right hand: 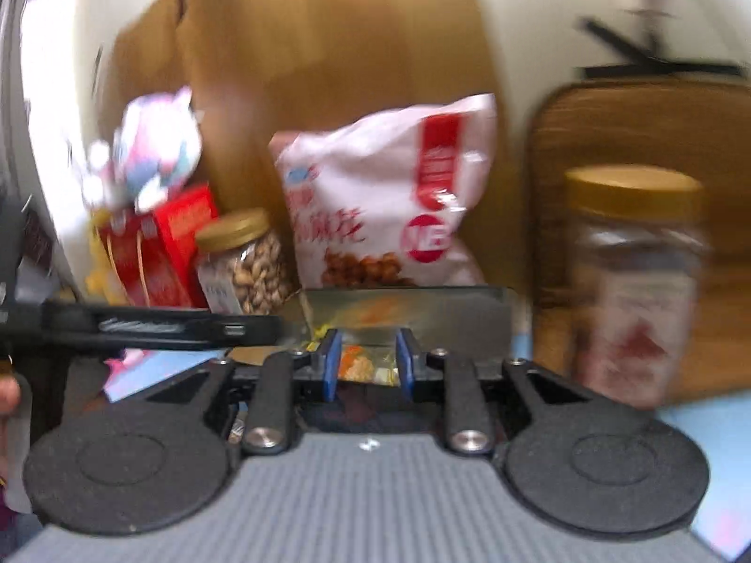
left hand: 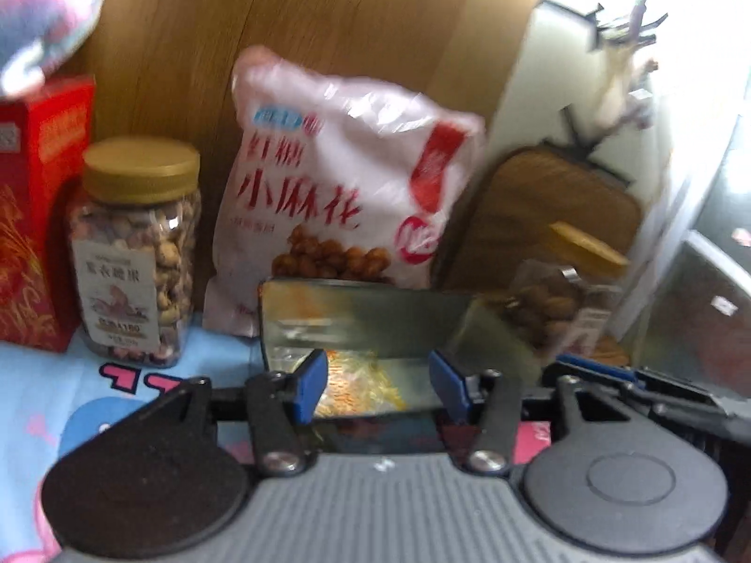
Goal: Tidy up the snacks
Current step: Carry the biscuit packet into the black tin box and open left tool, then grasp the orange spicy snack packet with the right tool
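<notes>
Foil packet, silver with orange and yellow print, held up off the table in front of the snack row. It sits between both tools.

Right tool: blue pads pinching the packet's lower part, one on each side.
Left tool: pads spread wider, with the packet in the gap. Cannot tell whether they press on it.

Handling, my guess:
- Light, soft and crinkly, and the foil skin is likely slippery.
- Contents probably brittle, so squeeze gently.
- Best taken at a flat sealed edge, not the puffed middle.

Row behind, against the wooden panel:
- red box
- nut jar with a gold lid, upright
- pink-white snack bag, leaning back

Views differ:
- Left wrist view shows the nut jar's label and the cartoon cloth sharply. The second jar is only a blur at the right, seemingly tilted.
- Right wrist view shows that second jar large and upright on the right, though smeared. It also shows the left tool side-on as a dark bar reaching toward the packet's left edge, and a fingertip at the far left edge.
</notes>
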Demonstrator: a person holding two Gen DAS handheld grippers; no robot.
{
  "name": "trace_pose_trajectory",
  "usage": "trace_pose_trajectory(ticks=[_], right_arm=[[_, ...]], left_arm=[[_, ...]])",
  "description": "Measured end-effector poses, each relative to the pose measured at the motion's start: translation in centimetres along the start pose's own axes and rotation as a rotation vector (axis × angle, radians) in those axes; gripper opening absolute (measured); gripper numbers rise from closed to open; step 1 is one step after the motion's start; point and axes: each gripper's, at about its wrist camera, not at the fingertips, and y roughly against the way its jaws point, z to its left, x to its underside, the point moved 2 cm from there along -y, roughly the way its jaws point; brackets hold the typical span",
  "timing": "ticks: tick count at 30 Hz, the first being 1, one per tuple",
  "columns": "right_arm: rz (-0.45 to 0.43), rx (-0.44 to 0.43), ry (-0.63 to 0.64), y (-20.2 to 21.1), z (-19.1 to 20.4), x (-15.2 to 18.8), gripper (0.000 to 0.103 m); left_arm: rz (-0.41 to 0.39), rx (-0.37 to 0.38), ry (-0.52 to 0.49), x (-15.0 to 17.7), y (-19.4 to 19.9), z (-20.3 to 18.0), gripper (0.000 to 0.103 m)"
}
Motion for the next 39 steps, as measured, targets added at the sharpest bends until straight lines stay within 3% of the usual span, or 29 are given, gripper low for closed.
trace_pose_trajectory(ticks=[3,5,8,12,17,22,28,30,35,39], right_arm=[[0.007,0.034,-0.077,3.3,-2.2,1.6,0.03],[0.051,0.065,-0.1,4.3,-3.4,3.4,0.042],[0.116,0.111,-0.119,5.1,-4.3,6.1,0.048],[0.193,0.104,-0.151,5.4,-4.3,8.9,0.05],[0.163,0.062,-0.127,7.0,-1.4,11.5,0.042],[0.198,-0.043,-0.17,7.5,1.1,12.6,0.026],[0.247,-0.177,-0.299,7.9,0.7,12.5,0.031],[0.264,-0.196,-0.369,7.9,-0.3,12.6,0.032],[0.311,-0.295,-0.559,6.6,-1.3,13.4,0.031],[0.322,-0.332,-0.544,5.9,-0.1,13.1,0.031]], left_arm=[[-0.033,0.056,-0.041,1.8,3.5,-1.2,0.053],[-0.022,0.106,-0.038,3.4,5.4,-1.8,0.054],[0.02,0.154,-0.03,5.6,6.9,-2.7,0.054],[0.092,0.194,-0.005,8.3,7.5,-3.2,0.054],[0.162,0.173,-0.002,11.2,7.4,-3.3,0.054],[0.244,0.188,0.024,12.9,6.8,-3.5,0.054],[0.329,0.243,0.033,14.7,6.8,-4.4,0.054],[0.345,0.223,0.026,15.3,6.6,-4.6,0.053],[0.304,0.216,0.009,15.9,7.0,-4.8,0.053],[0.298,0.231,0.028,15.9,7.2,-4.2,0.053]])
